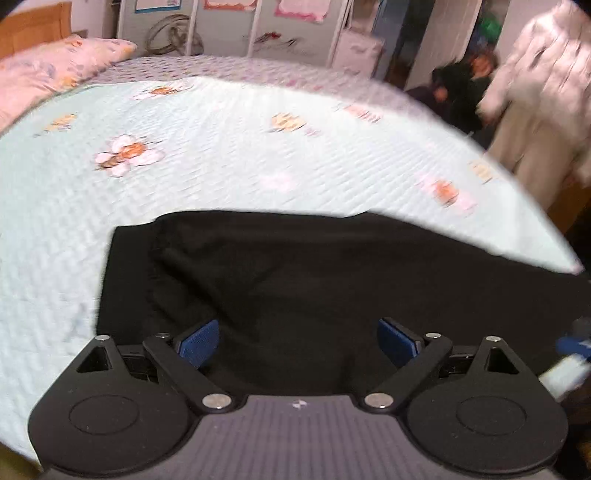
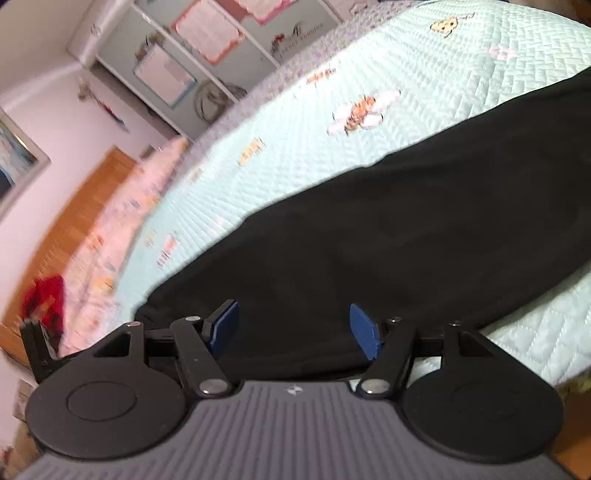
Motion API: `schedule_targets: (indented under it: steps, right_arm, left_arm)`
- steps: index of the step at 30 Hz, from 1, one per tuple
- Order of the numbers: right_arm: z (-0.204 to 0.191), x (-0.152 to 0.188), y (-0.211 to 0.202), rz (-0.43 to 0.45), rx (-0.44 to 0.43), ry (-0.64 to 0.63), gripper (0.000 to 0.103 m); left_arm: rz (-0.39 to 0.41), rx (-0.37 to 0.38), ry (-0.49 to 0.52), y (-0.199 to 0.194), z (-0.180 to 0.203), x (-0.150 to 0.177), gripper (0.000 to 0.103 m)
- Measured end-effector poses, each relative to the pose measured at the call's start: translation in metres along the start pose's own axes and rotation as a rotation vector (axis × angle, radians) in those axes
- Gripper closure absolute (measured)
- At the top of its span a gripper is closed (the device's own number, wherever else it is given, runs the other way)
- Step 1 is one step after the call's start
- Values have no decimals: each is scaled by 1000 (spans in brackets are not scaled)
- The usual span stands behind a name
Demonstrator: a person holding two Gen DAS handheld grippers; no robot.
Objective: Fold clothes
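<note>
A black garment [image 1: 314, 273] lies flat along the near side of a bed covered by a pale green quilt [image 1: 221, 155] with bee and flower prints. My left gripper [image 1: 298, 341] hovers over the garment's near part, its blue pads wide apart and nothing between them. In the right wrist view the same black garment [image 2: 406, 229] stretches away to the upper right. My right gripper [image 2: 293, 326] is open above its near end, pads apart and empty. At the right edge of the left wrist view a blurred blue and white part [image 1: 569, 354] of the other gripper shows.
A pink pillow [image 1: 55, 70] and a wooden headboard [image 2: 77, 221] sit at the bed's head. Pale cabinets with pinned papers [image 1: 229, 26] stand beyond the bed. Two people [image 1: 532, 96] are at its far right corner. A red item [image 2: 44, 295] lies near the pillow.
</note>
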State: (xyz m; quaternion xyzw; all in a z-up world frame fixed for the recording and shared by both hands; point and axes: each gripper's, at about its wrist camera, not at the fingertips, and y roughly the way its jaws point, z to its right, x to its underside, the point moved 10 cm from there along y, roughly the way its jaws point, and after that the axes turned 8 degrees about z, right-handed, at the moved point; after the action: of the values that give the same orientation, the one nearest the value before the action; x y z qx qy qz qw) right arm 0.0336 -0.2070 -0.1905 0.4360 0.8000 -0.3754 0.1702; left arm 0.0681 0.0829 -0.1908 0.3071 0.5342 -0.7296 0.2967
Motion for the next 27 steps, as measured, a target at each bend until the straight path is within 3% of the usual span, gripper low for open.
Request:
schedule_targets:
  steps: [3,6,9,13,18,21,24,27]
  right_arm:
    - [9,-3,-12,30,-11,47,32]
    - [20,2,-23,45,4,62,32]
    - [24,4,-40,64,19,60,32]
    - [30,13,-57,84,25,85,29]
    - [22,19,-69,90,-5,82,29]
    - [16,24,-67,70,-11,70,29]
    - [12,29,-66,55,-41,69,29]
    - [12,34,-67,44,-68,84,29]
  left_arm:
    - [-62,66,46,17,23,19,8]
    - [-150,-28,158,44,21,49,13]
    - [-143,-52,208,39,22,48,13]
    - [-125,-93,152,30,21,37,15]
    - [-38,-92,155,14,35,16,12]
    - [-68,-101,181,23,47,25,11]
    - [-158,-144,230,39,50,51,5]
    - [-148,-174,244,39,48,55,1]
